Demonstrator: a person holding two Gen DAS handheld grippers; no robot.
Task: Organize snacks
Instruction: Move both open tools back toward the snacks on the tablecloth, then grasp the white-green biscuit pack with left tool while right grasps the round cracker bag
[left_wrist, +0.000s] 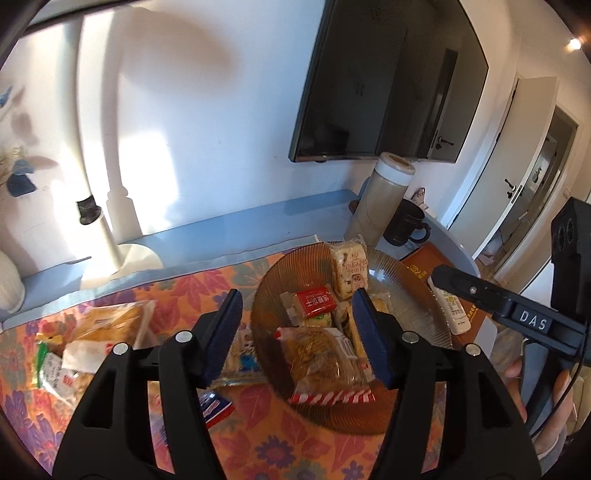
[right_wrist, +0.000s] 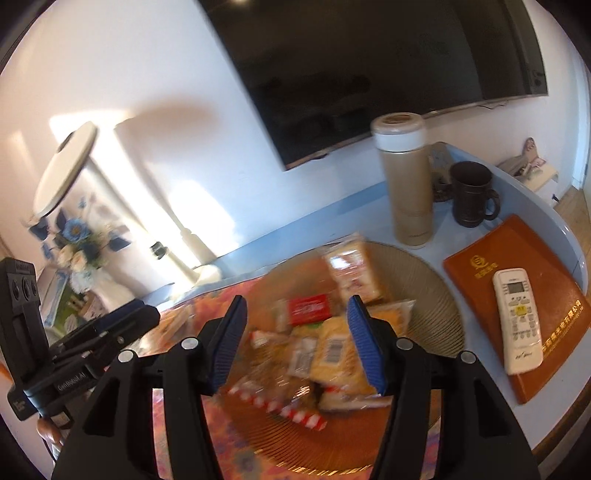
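In the left wrist view, we see our left gripper (left_wrist: 295, 332) tilted down over the near-left edge of the ribbed amber glass bowl (left_wrist: 413, 306), its blue-padded jaws spread wide with nothing between them. The bowl sits on the floral orange cloth (left_wrist: 258, 435) covering the bench and holds wrapped snacks: a red rectangular packet (left_wrist: 314, 301), a pale nougat bar in clear wrap (left_wrist: 349, 269) leaning on the far wall, and a clear bag with red-and-white striped edge (left_wrist: 325, 369). Left of the bowl, more loose snack bags (left_wrist: 92, 339) lie on the cloth, and a small blue-and-red packet (left_wrist: 216, 404) lies under the left finger. At the right edge, a hand (left_wrist: 546, 402) holds the right gripper (left_wrist: 439, 275), which reaches toward the bowl's far-right rim; we cannot tell its opening here.

In the right wrist view, our right gripper (right_wrist: 295, 336) hangs above the bowl (right_wrist: 439, 295), jaws wide and empty; the snacks below are blurred. Beyond the bowl stand a tall beige flask with white collar (right_wrist: 406, 184) and a dark brown mug (right_wrist: 471, 195). To the right, a white remote control (right_wrist: 517, 317) lies on an orange leather folder (right_wrist: 554, 332). The left gripper (right_wrist: 136, 312) shows at lower left.
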